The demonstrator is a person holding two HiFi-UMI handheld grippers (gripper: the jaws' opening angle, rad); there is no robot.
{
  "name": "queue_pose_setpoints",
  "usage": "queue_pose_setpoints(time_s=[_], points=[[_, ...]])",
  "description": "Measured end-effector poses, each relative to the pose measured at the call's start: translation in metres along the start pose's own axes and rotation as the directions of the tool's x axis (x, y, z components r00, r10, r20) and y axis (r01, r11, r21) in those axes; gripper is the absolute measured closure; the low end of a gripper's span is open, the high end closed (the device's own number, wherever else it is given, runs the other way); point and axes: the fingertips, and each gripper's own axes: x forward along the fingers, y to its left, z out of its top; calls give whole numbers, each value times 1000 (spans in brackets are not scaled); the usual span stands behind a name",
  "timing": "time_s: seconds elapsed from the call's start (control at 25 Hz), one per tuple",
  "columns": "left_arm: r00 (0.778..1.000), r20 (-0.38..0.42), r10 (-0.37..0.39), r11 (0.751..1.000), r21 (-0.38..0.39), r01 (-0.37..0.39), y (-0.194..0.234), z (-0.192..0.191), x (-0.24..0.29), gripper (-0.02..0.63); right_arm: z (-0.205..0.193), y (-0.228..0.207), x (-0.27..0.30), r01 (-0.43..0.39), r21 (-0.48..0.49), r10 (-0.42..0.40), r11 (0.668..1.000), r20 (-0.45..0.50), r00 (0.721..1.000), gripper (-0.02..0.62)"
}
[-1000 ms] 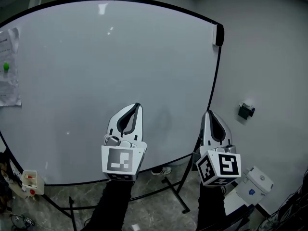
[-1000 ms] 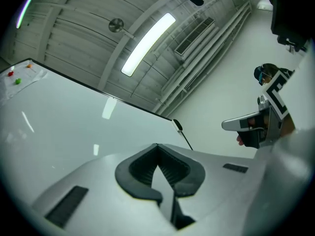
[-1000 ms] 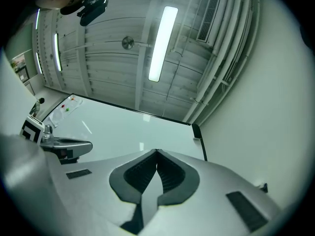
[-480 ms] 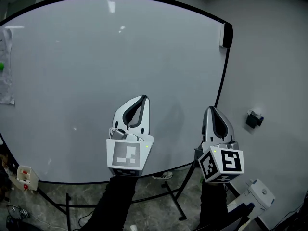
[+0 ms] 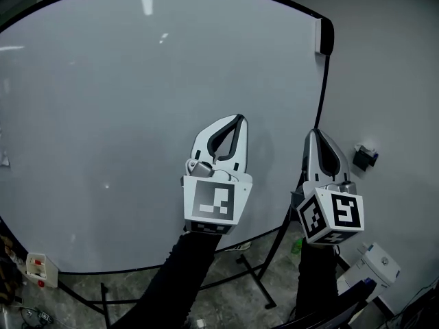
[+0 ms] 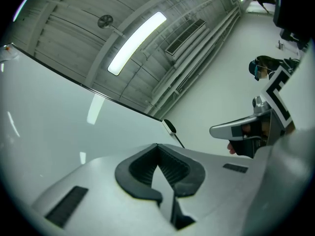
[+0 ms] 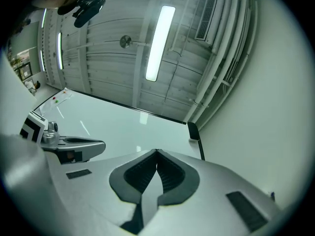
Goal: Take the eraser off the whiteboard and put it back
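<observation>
Fingertips [image 5: 240, 141] touching on left gripper [image 5: 237, 118], right gripper [image 5: 316, 133] — eraser [image 5: 325, 35] at whiteboard [image 5: 103, 101] corner

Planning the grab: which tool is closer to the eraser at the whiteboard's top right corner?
The right tool, at the board's right edge under the eraser; the left tool sits further left.

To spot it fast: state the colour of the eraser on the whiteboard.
The eraser is black with a white side, clearest in head view.

Glossy, smooth whiteboard [image 5: 103, 115]; matt pale plastic left gripper [image 5: 237, 118] with ribbed black pads [image 6: 173, 168].
</observation>
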Motion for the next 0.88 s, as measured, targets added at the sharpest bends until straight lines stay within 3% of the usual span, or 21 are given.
queue_pose_setpoints(time_s=[0.48, 0.88], points=[[995, 37, -92, 994, -58, 94, -23, -16, 24, 600, -6, -13, 3, 71, -59, -72, 996, -12, 997, 586], [996, 64, -63, 995, -73, 67, -7, -17, 36, 600, -16, -14, 23, 58, -62, -59, 996, -15, 998, 586]])
